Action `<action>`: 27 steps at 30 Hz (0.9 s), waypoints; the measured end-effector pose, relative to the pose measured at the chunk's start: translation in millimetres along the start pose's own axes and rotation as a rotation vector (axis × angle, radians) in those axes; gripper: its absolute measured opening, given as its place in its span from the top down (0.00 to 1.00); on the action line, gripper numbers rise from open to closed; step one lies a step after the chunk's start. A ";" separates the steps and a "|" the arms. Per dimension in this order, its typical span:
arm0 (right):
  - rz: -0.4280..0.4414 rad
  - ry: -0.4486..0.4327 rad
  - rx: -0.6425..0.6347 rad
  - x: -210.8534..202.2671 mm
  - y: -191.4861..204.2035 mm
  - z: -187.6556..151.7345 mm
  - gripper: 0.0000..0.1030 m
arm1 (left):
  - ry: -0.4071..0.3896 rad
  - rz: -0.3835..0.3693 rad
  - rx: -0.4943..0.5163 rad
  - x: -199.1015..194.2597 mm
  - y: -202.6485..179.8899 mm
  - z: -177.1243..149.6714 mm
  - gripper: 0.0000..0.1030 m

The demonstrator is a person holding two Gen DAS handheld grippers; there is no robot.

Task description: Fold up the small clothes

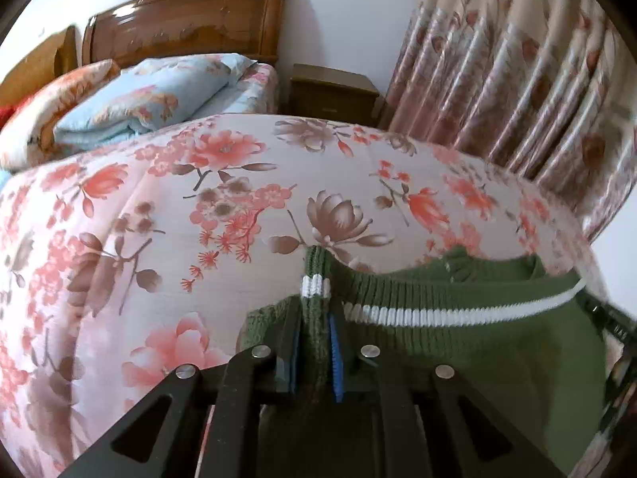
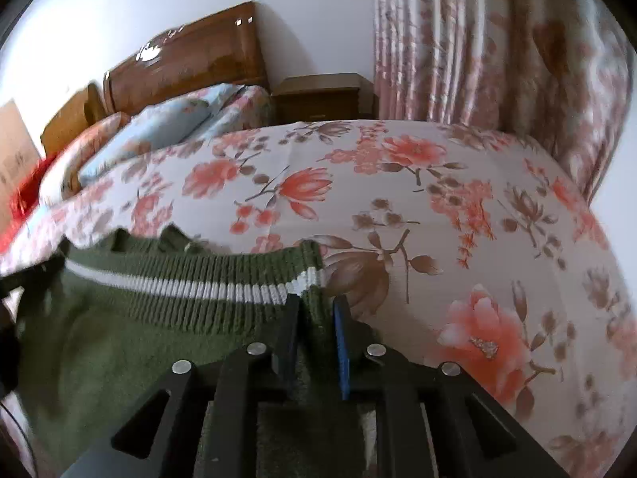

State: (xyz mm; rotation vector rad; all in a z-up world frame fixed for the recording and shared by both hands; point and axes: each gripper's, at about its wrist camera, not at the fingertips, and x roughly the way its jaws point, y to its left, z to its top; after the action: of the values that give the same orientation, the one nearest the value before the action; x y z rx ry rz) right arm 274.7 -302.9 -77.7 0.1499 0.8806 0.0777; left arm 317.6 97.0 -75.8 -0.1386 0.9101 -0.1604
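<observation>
Above the near edge of the bed [image 1: 167,215], with its flowered cover, a small green knitted sweater [image 1: 477,342] hangs stretched between the two grippers, its ribbed band with the white stripe running across from one to the other. The left gripper [image 1: 316,326] has its fingers clamped on one corner of that band, the knit bunched up between the blue pads, and in the right wrist view the right gripper [image 2: 316,318] is pinched on the other corner in the same way. Most of the garment's body drops out of view below the cameras, so whether its lower part already rests on the cover cannot be told. The step in hand appears to be carrying the held edge over to make or lay a fold. To do it well, both hands should travel together at the same height so the striped band stays straight and lightly taut, without stretching the knit; the edge is best lowered onto a flat patch of the cover, away from the folded blue quilt [image 1: 151,95] at the headboard [image 1: 191,20] end, and the grips let go only once the band lies square on the fabric. No brand, label or readable writing shows on the sweater, the bedding or the curtain [image 1: 517,79].
</observation>
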 end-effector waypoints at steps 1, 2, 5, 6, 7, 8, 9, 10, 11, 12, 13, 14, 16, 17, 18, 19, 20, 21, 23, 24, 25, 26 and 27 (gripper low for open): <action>-0.013 -0.001 0.007 -0.2 -0.7 0.4 0.80 | -0.002 -0.003 -0.002 -0.6 -0.2 -0.3 0.86; -0.014 -0.002 0.009 -1.2 2.0 1.0 0.00 | -0.004 -0.009 -0.005 -3.1 0.2 -0.8 0.85; -0.022 -0.056 0.038 -20.1 0.2 5.4 0.00 | -0.080 0.005 -0.016 -26.1 0.6 -3.7 0.79; -0.037 -0.102 0.053 -35.3 2.7 7.4 0.00 | -0.139 0.037 -0.016 -39.6 -2.7 -3.9 0.77; -0.022 -0.132 0.048 -47.1 9.6 9.2 0.00 | -0.180 0.049 -0.010 -49.8 -7.4 -4.7 0.72; -0.002 -0.160 0.027 -55.8 18.6 11.7 0.00 | -0.210 0.047 0.000 -58.1 -14.3 -4.8 0.68; 0.014 -0.178 -0.015 -61.9 33.0 13.9 0.00 | -0.222 0.026 0.018 -63.0 -24.8 -4.4 0.66; 0.034 -0.175 -0.076 -62.6 52.5 15.3 0.00 | -0.210 -0.006 0.045 -62.9 -36.2 -3.9 0.64; 0.061 -0.155 -0.133 -58.8 70.8 15.3 0.00 | -0.178 -0.040 0.084 -58.4 -52.7 -4.2 0.60; 0.103 -0.116 -0.208 -49.4 95.5 12.5 0.00 | -0.156 -0.048 0.109 -53.0 -62.2 -5.3 0.59; 0.118 -0.090 -0.252 -40.8 111.0 8.3 0.00 | -0.124 -0.040 0.142 -44.3 -73.4 -7.2 0.58; 0.110 -0.057 -0.305 -27.9 127.6 2.0 0.00 | -0.088 -0.014 0.181 -32.1 -82.9 -10.1 0.58; 0.050 0.027 -0.379 1.0 145.0 -12.5 0.00 | -0.018 0.074 0.269 -1.8 -89.8 -20.4 0.57; 0.037 0.019 -0.383 9.6 143.4 -18.8 0.00 | 0.028 0.083 0.282 10.5 -84.9 -23.5 0.57; 0.062 0.013 -0.343 8.5 136.1 -17.1 0.00 | 0.008 0.011 0.228 4.3 -73.0 -18.8 0.57; 0.067 0.032 -0.281 8.1 125.6 -12.6 0.00 | 0.022 -0.032 0.172 3.8 -61.8 -15.4 0.57; 0.059 0.033 -0.240 8.1 116.8 -10.6 0.00 | 0.029 -0.061 0.139 5.2 -52.4 -14.1 0.58; 0.082 0.045 -0.185 9.8 104.7 -9.2 0.00 | 0.022 -0.109 0.129 4.6 -44.7 -14.4 0.58; 0.122 0.042 -0.135 9.0 97.1 -8.5 0.00 | 0.016 -0.157 0.100 3.3 -36.2 -15.4 0.58; 0.118 0.038 -0.129 8.8 96.9 -9.3 0.00 | 0.012 -0.158 0.098 2.8 -37.6 -17.6 0.58; 0.105 0.037 -0.138 9.5 98.7 -9.2 0.00 | 0.010 -0.152 0.101 3.8 -39.7 -17.4 0.58; 0.081 0.035 -0.159 11.0 105.2 -9.2 0.00 | 0.009 -0.140 0.109 3.5 -41.5 -18.1 0.58; 0.065 0.030 -0.172 10.8 109.1 -10.6 0.00 | 0.006 -0.125 0.122 3.6 -43.8 -18.8 0.58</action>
State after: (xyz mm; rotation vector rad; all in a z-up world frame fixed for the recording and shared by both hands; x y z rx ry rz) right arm 272.7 -192.9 -74.8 0.0168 0.8951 0.2158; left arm 301.4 52.5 -81.8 -0.0821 0.8955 -0.3315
